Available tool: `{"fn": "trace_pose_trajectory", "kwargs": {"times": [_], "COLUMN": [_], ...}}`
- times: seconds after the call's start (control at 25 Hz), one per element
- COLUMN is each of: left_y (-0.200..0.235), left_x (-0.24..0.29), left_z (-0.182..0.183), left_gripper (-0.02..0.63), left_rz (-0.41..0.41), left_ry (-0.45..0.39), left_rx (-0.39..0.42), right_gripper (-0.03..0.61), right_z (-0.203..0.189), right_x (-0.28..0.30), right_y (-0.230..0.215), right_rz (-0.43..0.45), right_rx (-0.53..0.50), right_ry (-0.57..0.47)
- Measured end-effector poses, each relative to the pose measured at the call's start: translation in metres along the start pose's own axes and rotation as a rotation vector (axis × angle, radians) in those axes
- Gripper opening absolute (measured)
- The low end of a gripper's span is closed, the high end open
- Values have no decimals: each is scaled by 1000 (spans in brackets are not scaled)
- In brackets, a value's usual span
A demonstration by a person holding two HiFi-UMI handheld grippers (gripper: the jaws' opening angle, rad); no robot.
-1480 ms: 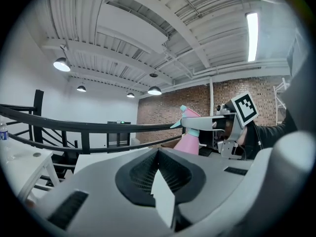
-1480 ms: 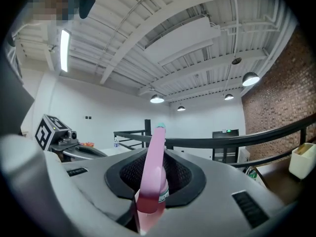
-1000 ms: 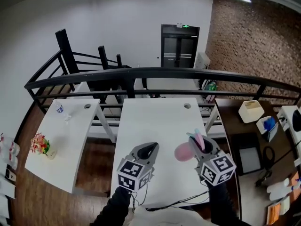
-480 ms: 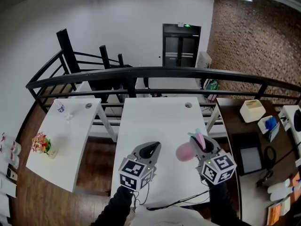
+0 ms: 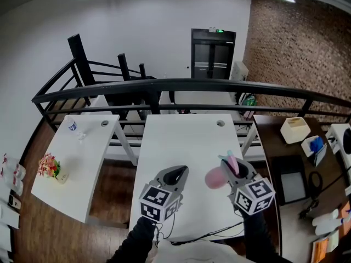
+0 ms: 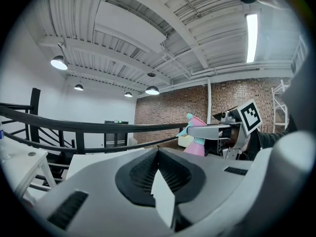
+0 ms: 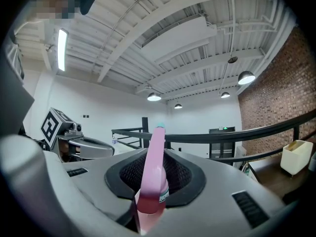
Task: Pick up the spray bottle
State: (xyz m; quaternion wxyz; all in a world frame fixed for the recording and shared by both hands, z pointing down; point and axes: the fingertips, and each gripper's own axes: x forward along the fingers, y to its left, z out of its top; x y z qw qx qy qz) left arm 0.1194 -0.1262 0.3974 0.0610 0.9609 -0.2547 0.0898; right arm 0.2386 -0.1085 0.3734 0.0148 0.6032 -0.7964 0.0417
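Note:
The pink spray bottle with its pale teal nozzle is lifted above the white table, gripped at the neck. My right gripper is shut on it. In the right gripper view the bottle stands between the two dark pads, its trigger head sticking out past the tips of the right gripper. To the left, level with it, my left gripper is shut and holds nothing. Its own view shows the left gripper with tips together and the bottle off to the right.
A second white table at the left holds a small flower bunch. A black railing runs behind both tables. At the right stands a brown desk with a white box.

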Motion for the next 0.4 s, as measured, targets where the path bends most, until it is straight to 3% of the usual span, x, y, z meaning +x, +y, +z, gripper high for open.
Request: {"fn": "trace_pose_trajectory", "kwargs": {"times": [0.4], "left_y": [-3], "left_x": [-5], "left_z": [1], "left_gripper": [6], "left_rz": [2], "left_ry": [-2], "left_rx": [4], "right_gripper": [48], "right_z": [0], "right_x": [-3], "right_y": [3], "right_rz": [3], "right_rx": [-9], "right_ry": [6]}}
